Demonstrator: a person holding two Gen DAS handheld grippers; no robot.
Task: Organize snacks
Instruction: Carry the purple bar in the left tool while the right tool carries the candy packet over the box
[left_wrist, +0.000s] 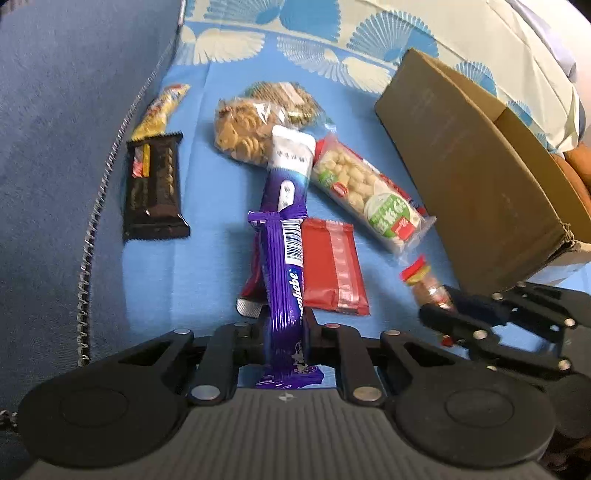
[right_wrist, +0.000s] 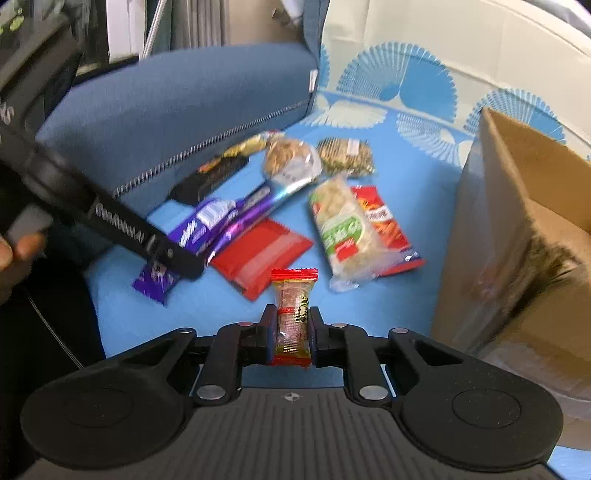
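Observation:
My left gripper (left_wrist: 286, 326) is shut on a purple chocolate bar (left_wrist: 284, 273), which sticks up and forward from between the pads above the blue bedsheet (left_wrist: 207, 266). From the right wrist view the same gripper (right_wrist: 184, 263) grips the purple bar (right_wrist: 195, 230) near its lower end. My right gripper (right_wrist: 292, 326) is shut on a small candy (right_wrist: 293, 314) in a clear wrapper with red ends, held upright. In the left wrist view the right gripper (left_wrist: 430, 310) and its candy (left_wrist: 424, 282) sit just in front of the cardboard box (left_wrist: 472, 184).
Loose snacks lie on the sheet: a red packet (left_wrist: 332, 269), a peanut bar (left_wrist: 365, 195), a purple-and-white bar (left_wrist: 290, 166), a cookie bag (left_wrist: 240, 129), a dark chocolate bar (left_wrist: 155, 188), a yellow pack (left_wrist: 162, 107). A blue cushion (left_wrist: 55, 129) borders the left. The open box (right_wrist: 517, 229) stands on the right.

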